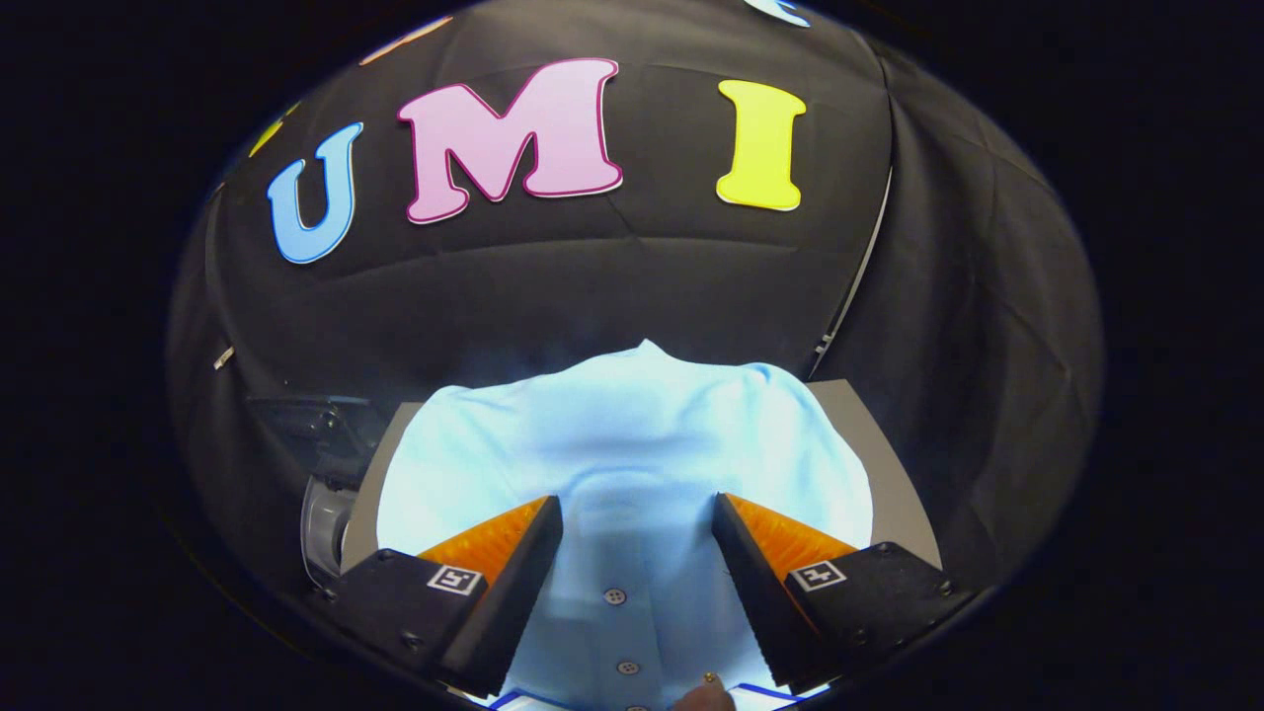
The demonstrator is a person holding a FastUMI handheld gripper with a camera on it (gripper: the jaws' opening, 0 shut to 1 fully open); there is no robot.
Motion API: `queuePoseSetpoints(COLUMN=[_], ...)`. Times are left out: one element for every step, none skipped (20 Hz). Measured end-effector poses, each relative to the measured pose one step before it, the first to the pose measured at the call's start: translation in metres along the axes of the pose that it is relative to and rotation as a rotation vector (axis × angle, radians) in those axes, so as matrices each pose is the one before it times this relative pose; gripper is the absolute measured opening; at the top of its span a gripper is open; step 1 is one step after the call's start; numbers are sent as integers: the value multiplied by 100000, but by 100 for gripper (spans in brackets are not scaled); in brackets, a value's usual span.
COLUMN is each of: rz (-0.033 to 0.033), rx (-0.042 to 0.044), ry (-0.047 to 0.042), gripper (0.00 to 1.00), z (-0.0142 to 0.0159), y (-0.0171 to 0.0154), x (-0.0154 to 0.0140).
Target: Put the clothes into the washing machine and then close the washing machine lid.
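Tool (637, 533): our jaws stand wide apart, gripping nothing | shirt (632, 444): pale blue, buttoned, spread on the grey table (889, 464) from between our fingers out to 12 o'clock | washing machine (321, 474): we judge that dark shape at 10 o'clock | progress: nothing loaded, lid unclosed | writing: none legible on the shirt

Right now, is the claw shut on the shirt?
No. The claw is open, its fingers spread apart above the light blue shirt, button strip showing between them.
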State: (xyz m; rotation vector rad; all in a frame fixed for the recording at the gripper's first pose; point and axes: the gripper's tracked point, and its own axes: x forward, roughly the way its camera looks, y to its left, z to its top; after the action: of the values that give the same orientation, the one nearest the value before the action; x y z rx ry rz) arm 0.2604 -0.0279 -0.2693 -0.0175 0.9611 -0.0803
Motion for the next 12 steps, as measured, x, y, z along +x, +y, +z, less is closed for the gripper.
queuePoseSetpoints(rz=[-317, -579, -728, -846, -342, 318, 764, -128, -1102, -298, -52, 402], rx=[918, 1099, 644, -201, -759, -233, -126, 308, 483, 288, 23, -1221], ry=[-204, 1066, 385, 359, 853, 200, 44, -369, -310, -223, -19, -415], gripper=[97, 97, 98, 98, 98, 98, 98, 93, 88, 74, 60, 46], z=[43, -128, 53, 48, -182, 114, 51, 130, 160, 99, -2, 14], y=[-110, -114, -82, -8, 86, 89, 58, -99, -305, -143, -38, 141], x=[69, 196, 74, 171, 84, -13, 60, 182, 164, 5, -38, -235])
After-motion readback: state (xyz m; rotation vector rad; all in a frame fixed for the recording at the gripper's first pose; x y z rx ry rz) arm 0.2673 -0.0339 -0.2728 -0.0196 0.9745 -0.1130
